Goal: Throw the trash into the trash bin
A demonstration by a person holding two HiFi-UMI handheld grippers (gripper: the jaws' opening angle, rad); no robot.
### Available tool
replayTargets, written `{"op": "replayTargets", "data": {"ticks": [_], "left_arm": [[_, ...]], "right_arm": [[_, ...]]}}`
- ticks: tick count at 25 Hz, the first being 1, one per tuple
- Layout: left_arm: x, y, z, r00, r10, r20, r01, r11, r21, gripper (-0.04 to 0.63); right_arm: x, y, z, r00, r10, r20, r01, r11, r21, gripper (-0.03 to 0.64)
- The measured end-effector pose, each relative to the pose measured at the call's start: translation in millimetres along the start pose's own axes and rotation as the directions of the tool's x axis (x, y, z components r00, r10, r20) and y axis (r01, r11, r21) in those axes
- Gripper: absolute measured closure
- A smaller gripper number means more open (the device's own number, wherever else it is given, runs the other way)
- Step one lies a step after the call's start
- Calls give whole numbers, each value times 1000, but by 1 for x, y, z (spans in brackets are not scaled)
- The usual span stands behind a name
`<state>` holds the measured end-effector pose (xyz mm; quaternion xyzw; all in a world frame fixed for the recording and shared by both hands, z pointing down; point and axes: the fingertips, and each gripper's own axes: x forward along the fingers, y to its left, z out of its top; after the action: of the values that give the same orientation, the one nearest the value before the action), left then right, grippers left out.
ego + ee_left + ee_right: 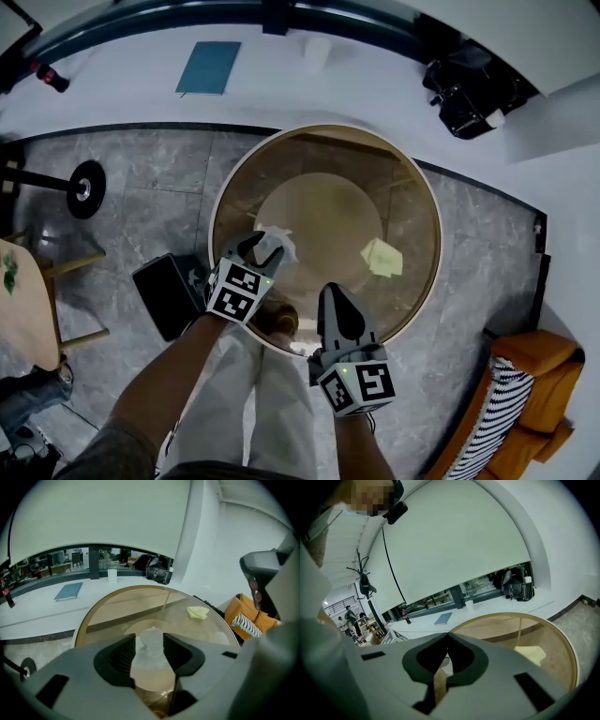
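Hovering over the glass table's (pixel 424 197) near-left side, the left gripper (pixel 265 246) holds its jaws apart, a white tissue (pixel 281 249) between them. The right gripper (pixel 339 300), jaws together and empty, sits at the near edge. Yellow paper (pixel 382 257) lies to the right.

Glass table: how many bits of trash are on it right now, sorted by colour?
White crumpled tissue: 1
Yellow crumpled paper: 1
Total on the glass table: 2
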<state>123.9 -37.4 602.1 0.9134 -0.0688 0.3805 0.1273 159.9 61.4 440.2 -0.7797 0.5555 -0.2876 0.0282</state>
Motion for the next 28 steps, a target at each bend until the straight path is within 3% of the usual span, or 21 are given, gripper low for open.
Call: {"op": "replayTargets", "data": {"ticks": [8, 17, 28], "left_arm": [[12, 3, -6, 1000, 15, -19, -16, 999, -28, 429], [6, 3, -1, 999, 47, 1, -47, 999, -20, 568], [-14, -7, 17, 998, 15, 63, -13, 999, -41, 575]], "right_arm": [[0, -3, -6, 1000, 1, -9, -1, 1000, 12, 601], [4, -5, -7, 1000, 10, -18, -10, 1000, 9, 600], [4, 2, -10, 999, 21, -31, -21, 1000, 3, 600]]}}
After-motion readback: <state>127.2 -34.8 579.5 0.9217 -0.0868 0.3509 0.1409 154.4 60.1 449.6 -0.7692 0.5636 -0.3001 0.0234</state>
